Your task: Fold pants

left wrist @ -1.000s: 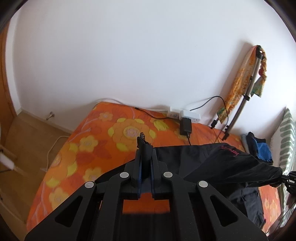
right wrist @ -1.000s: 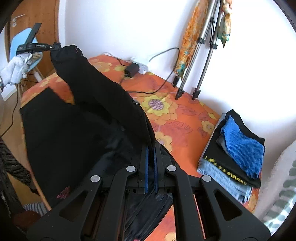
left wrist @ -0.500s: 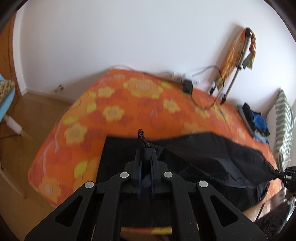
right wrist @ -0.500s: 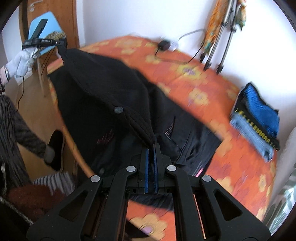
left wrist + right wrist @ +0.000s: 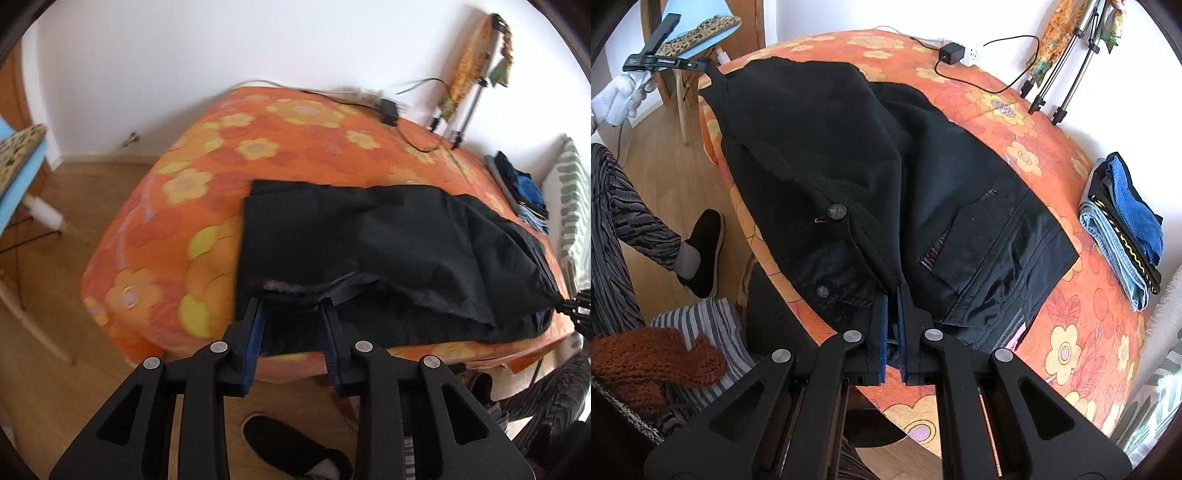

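Black pants (image 5: 369, 236) lie folded over on the orange flowered bed (image 5: 207, 184), near its front edge. My left gripper (image 5: 291, 306) is open, its fingers (image 5: 255, 325) apart at the pants' near hem edge, which hangs between them. My right gripper (image 5: 894, 291) is shut on the pants' waistband edge (image 5: 882, 258), beside two buttons. In the right wrist view the pants (image 5: 849, 166) spread across the bed, and the left gripper (image 5: 661, 61) shows at the far corner of the cloth, held by a white-gloved hand. The right gripper's tip shows at the left wrist view's right edge (image 5: 580, 310).
A stack of folded clothes (image 5: 1123, 225) lies at the bed's right side. A charger and cable (image 5: 953, 51) lie at the far edge. Tripod legs (image 5: 1060, 74) lean on the wall. The person's legs and slipper (image 5: 701, 251) stand at the bed's front. A chair (image 5: 22, 177) stands left.
Both grippers pulled back toward the bed's front edge, laying the upper layer over the lower. My left gripper has opened and let go of the hem. The right stays shut.
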Action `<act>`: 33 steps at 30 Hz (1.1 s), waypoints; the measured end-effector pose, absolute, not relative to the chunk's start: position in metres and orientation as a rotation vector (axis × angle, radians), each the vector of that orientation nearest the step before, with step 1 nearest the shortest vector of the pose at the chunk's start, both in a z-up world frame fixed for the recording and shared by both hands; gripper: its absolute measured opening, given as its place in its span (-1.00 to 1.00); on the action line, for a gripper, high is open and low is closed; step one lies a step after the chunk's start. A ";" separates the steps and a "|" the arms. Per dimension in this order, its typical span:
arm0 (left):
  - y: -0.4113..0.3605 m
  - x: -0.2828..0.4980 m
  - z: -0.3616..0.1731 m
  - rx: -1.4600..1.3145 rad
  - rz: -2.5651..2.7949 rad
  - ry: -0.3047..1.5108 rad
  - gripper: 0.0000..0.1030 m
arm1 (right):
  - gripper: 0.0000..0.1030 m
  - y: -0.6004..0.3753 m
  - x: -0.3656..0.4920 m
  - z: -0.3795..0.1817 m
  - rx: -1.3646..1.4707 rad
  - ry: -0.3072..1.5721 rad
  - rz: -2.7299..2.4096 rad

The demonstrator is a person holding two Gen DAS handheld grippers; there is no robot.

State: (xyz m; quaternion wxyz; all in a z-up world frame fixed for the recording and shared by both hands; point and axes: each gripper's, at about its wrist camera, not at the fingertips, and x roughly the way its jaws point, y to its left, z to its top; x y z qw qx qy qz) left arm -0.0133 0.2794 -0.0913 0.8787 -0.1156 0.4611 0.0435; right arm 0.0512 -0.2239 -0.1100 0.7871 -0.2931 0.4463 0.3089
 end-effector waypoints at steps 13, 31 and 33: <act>0.308 0.002 -0.083 -0.365 0.111 0.905 -0.45 | -0.90 -0.211 0.043 -0.123 -0.784 1.027 0.683; 0.333 0.095 -0.115 -0.438 0.154 0.930 -0.08 | -0.11 -0.142 0.037 -0.040 -0.476 0.838 0.903; 0.335 0.100 -0.119 -0.444 0.146 0.941 -0.08 | -0.11 -0.116 0.035 -0.043 -0.441 0.832 0.968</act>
